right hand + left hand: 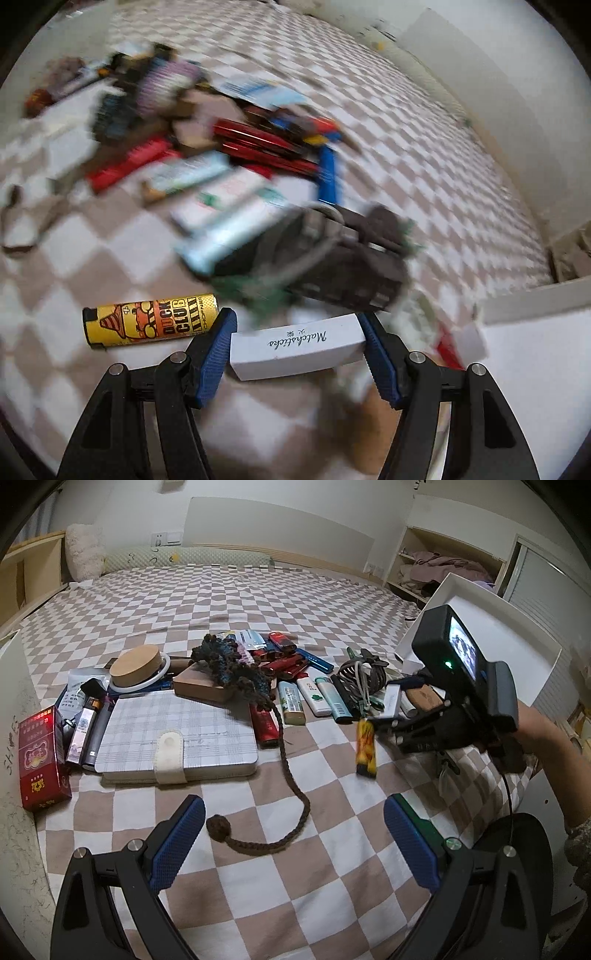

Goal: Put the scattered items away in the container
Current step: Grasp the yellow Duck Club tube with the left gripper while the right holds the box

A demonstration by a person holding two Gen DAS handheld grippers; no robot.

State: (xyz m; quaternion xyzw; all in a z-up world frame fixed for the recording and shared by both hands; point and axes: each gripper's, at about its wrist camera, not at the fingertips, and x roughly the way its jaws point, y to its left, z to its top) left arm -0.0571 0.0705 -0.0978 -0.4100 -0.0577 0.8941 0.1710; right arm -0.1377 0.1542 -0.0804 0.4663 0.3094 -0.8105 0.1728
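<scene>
My right gripper (295, 318) is shut on a white matchbox (295, 347) with script lettering, clamped end to end between the blue pads (216, 354). A yellow Duck Club lighter (151, 321) lies against the outside of its left finger and looks as sharp as the gripper while the bed behind is blurred. In the left wrist view this gripper (388, 725) hovers over the right end of the pile, the yellow lighter (365, 747) hanging just under it. The white container (480, 627) stands behind it. My left gripper (293, 806) is open over the checked sheet, holding nothing.
On the bed lie a plaid case (177, 734), a red cigarette pack (40, 753), a wooden-lidded jar (136, 664), a knitted piece (232, 664) with a long braided cord (291, 775), several lighters (314, 698) and a coiled cable (360, 675). A shelf unit (443, 568) stands beyond.
</scene>
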